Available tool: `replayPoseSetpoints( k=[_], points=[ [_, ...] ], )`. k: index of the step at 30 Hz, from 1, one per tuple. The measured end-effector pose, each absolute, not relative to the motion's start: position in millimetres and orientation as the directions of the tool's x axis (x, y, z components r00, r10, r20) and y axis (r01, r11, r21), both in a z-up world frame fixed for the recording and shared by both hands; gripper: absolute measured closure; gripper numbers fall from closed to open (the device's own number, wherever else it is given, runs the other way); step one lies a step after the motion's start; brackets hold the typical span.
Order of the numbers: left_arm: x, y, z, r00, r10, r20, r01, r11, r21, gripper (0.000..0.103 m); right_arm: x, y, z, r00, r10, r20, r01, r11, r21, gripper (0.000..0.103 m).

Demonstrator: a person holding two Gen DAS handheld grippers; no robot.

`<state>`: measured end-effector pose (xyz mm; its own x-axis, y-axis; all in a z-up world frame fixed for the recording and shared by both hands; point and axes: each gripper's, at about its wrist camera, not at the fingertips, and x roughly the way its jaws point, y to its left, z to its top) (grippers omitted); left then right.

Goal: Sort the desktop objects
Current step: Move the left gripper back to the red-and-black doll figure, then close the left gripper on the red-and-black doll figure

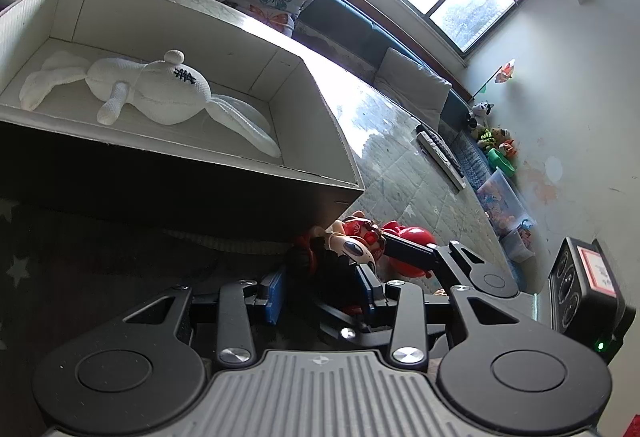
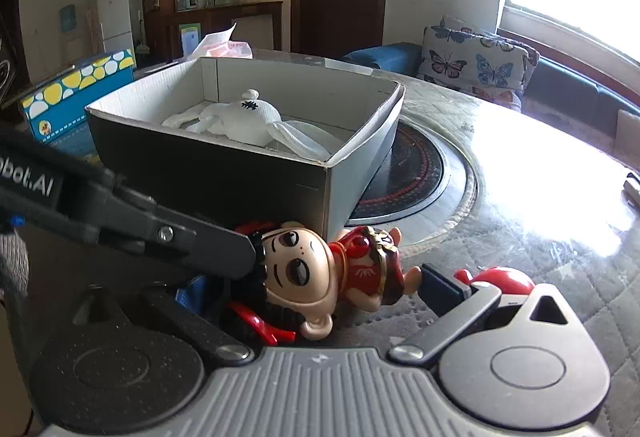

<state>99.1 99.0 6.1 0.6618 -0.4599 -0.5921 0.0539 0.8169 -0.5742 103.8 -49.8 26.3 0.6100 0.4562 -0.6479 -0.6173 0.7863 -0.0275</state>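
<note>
L gripper [image 1: 320,287] clamps doll [image 1: 352,251] by box [image 1: 180,165].

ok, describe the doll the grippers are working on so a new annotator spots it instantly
Find the open cardboard box on the table, with a white plush rabbit inside. Just in front of its near corner, on the quilted cloth, lies the doll on its back. It is the only hard figure: big beige head, black hair, red dress.
</note>
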Motion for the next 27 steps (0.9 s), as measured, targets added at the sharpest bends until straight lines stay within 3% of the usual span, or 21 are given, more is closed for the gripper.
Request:
replayPoseSetpoints(
  k=[17, 27],
  points=[
    [92, 107, 7, 0.675, -0.445, -0.588, 0.033, 0.815, -0.579, 0.063, 58, -55, 36, 0.56, 0.529, -0.637, -0.68, 0.733, 0.011, 0.0],
    [97, 110, 1, 0.657, -0.478, -0.583, 0.029, 0.789, -0.614, 0.062, 76, -55, 36, 0.585, 0.506, -0.633, -0.621, 0.782, 0.052, 0.0]
  ],
)
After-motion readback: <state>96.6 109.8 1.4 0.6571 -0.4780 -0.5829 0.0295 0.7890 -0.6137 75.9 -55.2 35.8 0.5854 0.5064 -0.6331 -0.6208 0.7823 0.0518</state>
